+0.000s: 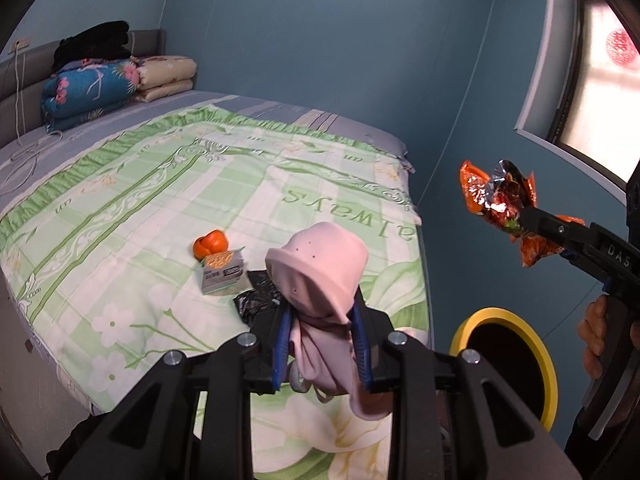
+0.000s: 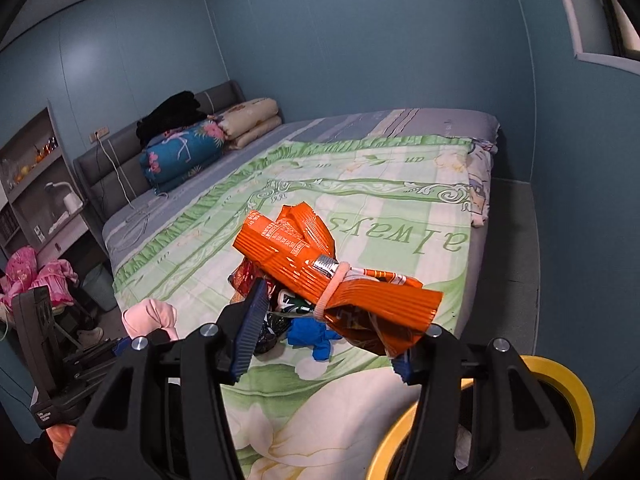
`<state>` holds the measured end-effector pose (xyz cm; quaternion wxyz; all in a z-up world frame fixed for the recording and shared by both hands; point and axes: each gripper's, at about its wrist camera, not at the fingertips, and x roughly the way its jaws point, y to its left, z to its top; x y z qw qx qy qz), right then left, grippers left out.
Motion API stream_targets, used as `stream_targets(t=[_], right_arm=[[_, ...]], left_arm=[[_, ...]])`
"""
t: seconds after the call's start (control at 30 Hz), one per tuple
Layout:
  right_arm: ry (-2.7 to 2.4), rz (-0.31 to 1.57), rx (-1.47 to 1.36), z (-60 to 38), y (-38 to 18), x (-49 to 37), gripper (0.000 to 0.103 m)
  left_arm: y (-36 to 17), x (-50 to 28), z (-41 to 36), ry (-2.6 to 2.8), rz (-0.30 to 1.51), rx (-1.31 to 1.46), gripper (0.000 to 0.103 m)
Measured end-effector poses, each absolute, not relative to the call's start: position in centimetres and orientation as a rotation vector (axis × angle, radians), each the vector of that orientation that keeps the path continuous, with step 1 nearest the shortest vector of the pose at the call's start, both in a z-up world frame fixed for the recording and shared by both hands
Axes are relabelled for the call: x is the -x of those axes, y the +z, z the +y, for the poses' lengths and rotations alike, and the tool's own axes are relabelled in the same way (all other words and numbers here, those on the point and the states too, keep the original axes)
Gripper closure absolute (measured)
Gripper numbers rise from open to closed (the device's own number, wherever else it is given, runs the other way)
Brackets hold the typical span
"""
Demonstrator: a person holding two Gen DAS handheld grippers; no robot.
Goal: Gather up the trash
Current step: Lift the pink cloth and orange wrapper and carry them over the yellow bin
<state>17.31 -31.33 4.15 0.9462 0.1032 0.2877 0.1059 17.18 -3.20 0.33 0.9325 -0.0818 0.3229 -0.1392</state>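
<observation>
My left gripper (image 1: 320, 344) is shut on a pink cap (image 1: 320, 272) and holds it over the bed's near edge. My right gripper (image 2: 324, 332) is shut on an orange snack wrapper (image 2: 320, 272) bound with a pale band; it also shows in the left wrist view (image 1: 500, 200), held in the air above a yellow-rimmed trash bin (image 1: 548, 364). The bin (image 2: 576, 392) stands on the floor by the bed's corner. On the bed lie a small carton (image 1: 222, 270), an orange fruit (image 1: 210, 242), a black plastic bag (image 1: 256, 296) and a blue crumpled item (image 2: 316, 336).
The bed (image 1: 140, 208) has a green floral sheet. Folded quilts (image 1: 92, 88) and black clothes (image 1: 94, 42) are piled at the headboard. A shelf unit (image 2: 36, 184) and pink clothes (image 2: 36, 276) stand left of the bed. A window (image 1: 600, 80) is on the right wall.
</observation>
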Motion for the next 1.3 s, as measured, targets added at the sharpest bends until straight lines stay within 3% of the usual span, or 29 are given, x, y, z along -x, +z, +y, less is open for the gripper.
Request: stream_targets(t=[0.53, 1.0, 1.3], right_arm=[[0.062, 0.514, -0.278, -37.6, 5.6, -11.2, 0.050], [-0.081, 0.512, -0.341, -42.8, 3.9, -8.7, 0.048], [-0.167, 0.603, -0.385, -45.2, 0.8, -9.6, 0.048]], left_arm=[[3.1, -14.8, -11.1, -0.447, 0.625, 0.070, 0.078], [0.2, -15.1, -17.5, -0.559, 0.718, 0.016, 0.078], [-2.9, -15.1, -22.4, -0.631, 0.797, -0.066, 0.078]])
